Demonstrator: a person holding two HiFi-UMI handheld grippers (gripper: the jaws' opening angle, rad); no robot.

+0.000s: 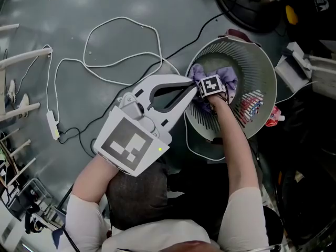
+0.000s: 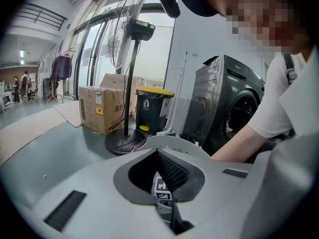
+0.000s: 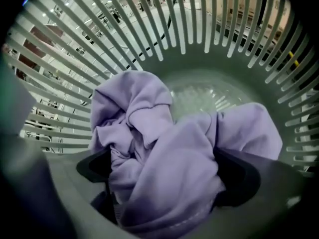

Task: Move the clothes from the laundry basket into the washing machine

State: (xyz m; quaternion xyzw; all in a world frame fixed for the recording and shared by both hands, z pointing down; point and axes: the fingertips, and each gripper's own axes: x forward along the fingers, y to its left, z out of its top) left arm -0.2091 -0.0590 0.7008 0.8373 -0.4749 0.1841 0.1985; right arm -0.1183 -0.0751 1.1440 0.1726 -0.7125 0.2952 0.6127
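Pick-up step: R gripper (image 3: 167, 183) clamped on purple garment (image 1: 227, 76) inside laundry basket (image 1: 261, 72), L gripper (image 1: 195, 87) closed & empty at its left rim; next prob. lift clear, carry to washing machine (image 2: 227, 103).

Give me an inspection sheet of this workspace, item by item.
Surface: grey floor, a few specks.
Job's things: laundry basket holds a purple garment; washing machine stands nearby.
Clutter: small red-and-white item beside the basket.
Grippers: left gripper shut, empty, at the basket's edge; right gripper shut on the purple garment inside the basket.
Cables: white cable looped on the floor; black cable runs toward the basket.
Surroundings: standing fan, cardboard box, yellow-lidded bin.
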